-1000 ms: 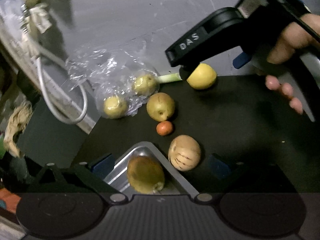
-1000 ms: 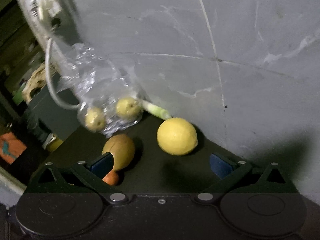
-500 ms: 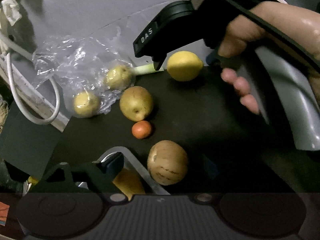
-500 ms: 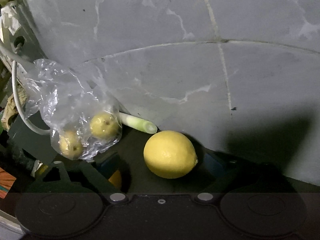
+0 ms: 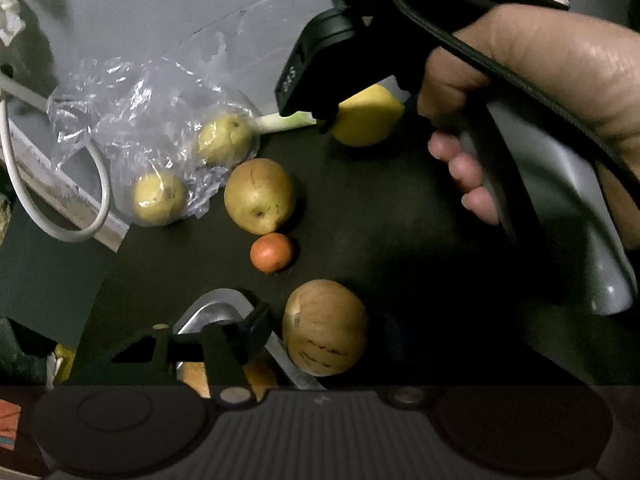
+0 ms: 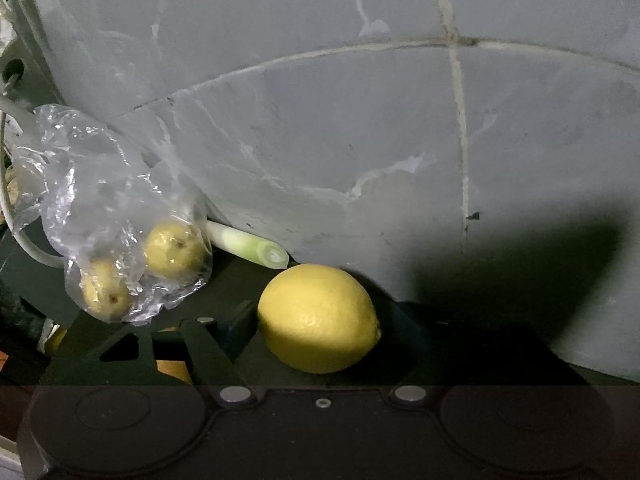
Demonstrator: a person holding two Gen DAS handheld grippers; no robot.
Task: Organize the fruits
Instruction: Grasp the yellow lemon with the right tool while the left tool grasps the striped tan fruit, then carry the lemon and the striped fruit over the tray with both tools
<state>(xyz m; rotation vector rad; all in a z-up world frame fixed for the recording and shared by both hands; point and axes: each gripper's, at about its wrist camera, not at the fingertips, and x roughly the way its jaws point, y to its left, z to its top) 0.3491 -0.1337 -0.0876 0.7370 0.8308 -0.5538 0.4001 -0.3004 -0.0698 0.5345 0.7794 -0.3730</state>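
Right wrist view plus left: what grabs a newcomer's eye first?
The bright yellow lemon dominates the right wrist view, sitting between the right gripper fingers on the dark surface by the grey wall. In the left wrist view the person's hand on the gripper handle fills the upper right. Left of the lemon, a clear plastic bag holds two small yellow fruits.

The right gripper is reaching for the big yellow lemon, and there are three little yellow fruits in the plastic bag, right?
Almost. The right gripper is reaching for the lemon, but the plastic bag holds two little yellow fruits, not three. The right wrist view shows both, and the left wrist view agrees.
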